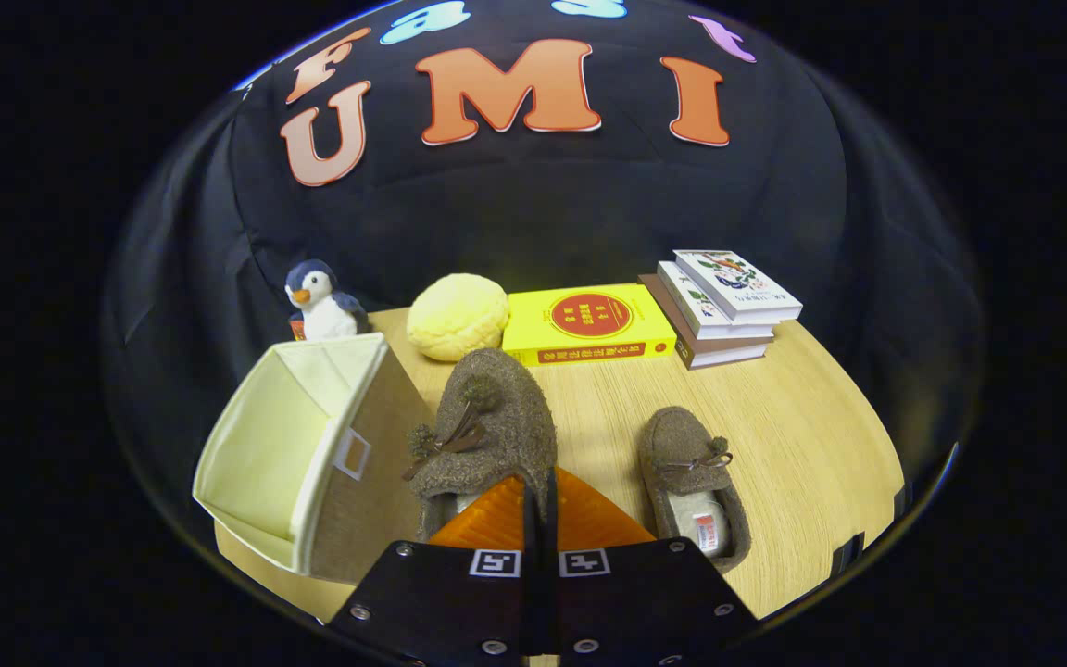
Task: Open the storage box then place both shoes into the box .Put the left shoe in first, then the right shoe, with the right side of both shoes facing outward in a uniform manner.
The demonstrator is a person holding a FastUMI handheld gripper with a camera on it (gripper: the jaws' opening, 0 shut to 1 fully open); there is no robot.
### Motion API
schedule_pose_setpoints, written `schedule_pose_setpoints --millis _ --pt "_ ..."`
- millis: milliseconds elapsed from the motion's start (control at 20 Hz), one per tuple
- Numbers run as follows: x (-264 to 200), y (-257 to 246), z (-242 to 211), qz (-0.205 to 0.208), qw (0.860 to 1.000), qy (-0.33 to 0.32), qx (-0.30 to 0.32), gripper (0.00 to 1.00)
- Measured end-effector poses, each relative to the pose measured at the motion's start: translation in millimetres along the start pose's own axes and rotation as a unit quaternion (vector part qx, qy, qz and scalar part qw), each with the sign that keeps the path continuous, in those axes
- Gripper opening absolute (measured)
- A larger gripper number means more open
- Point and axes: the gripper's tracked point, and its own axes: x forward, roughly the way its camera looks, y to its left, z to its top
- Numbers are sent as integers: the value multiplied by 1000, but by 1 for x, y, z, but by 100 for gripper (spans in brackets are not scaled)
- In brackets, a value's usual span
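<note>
A fuzzy brown slipper shoe point(487, 426) with a bow and pompoms points its toe away from me, close beside the storage box. My gripper point(538, 505) is shut on the rim of that shoe's heel opening, one finger inside and one outside. The storage box point(311, 445) stands open just left of the held shoe, with a cream lining, a brown cloth outside and a small label window. The second brown shoe point(693, 482) lies flat on the wooden table point(802, 435), to the right of my fingers, toe away and a tag showing in its insole.
Along the table's back stand a penguin plush point(320, 301) behind the box, a round yellow cushion point(457, 315), a flat yellow book point(586, 324) and a stack of three books point(723, 306). Black cloth walls the booth behind them.
</note>
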Motion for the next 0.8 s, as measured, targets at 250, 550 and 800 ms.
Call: schedule_pose_setpoints --millis 250,550,800 --pt "-33 47 41 17 999 -37 15 1" --pt "-44 110 50 45 998 -41 25 0" --pt "-28 168 34 70 997 -13 38 1"
